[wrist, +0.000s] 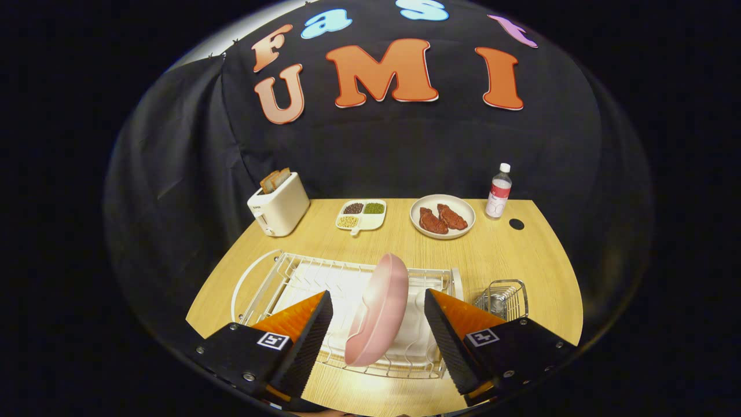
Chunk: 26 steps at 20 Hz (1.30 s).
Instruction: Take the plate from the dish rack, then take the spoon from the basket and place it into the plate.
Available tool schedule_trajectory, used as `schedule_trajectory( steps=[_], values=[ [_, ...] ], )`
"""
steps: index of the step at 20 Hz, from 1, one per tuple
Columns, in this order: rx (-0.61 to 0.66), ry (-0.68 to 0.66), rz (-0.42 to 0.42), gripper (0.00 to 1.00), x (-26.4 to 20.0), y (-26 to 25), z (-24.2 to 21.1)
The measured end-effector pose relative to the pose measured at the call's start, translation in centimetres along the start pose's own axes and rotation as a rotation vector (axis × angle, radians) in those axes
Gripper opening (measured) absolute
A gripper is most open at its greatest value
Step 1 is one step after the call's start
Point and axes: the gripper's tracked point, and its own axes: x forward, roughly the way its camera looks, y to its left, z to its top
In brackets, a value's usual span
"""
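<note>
spoon: basket [505,298] contents too small to tell
rack [324,278]: near corners hidden behind fingers [310,333]
plate [379,313]: face turned edge-on
bottle [498,191]: label unreadable

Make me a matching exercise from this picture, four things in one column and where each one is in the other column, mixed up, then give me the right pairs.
Things:
1. pink plate
2. toaster
3. bottle
4. wire basket

Places:
A. at the table's far edge, beside the plate of meat
B. standing on edge in the dish rack, between the open fingers of the gripper
C. right next to the dish rack
D. far corner of the table, with bread in its slots

Pairs: 1-B, 2-D, 3-A, 4-C
</note>
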Motion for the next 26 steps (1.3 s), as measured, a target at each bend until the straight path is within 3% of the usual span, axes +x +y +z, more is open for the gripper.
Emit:
schedule_trajectory(
  steps=[4,9,12,14,20,26],
  values=[
    [0.028,0.074,0.003,0.85,1.8,0.5,-0.2],
    [0.0,0.185,-0.069,0.76,4.1,-0.2,-2.0],
    [-0.014,0.257,-0.094,0.54,5.1,-0.4,-3.4],
    [-0.012,0.314,-0.091,0.48,5.9,-0.1,-4.8],
    [-0.041,0.379,-0.138,0.48,7.9,-0.2,-7.5],
    [-0.013,0.337,-0.201,0.4,7.7,-0.5,-5.9]
  ],
)
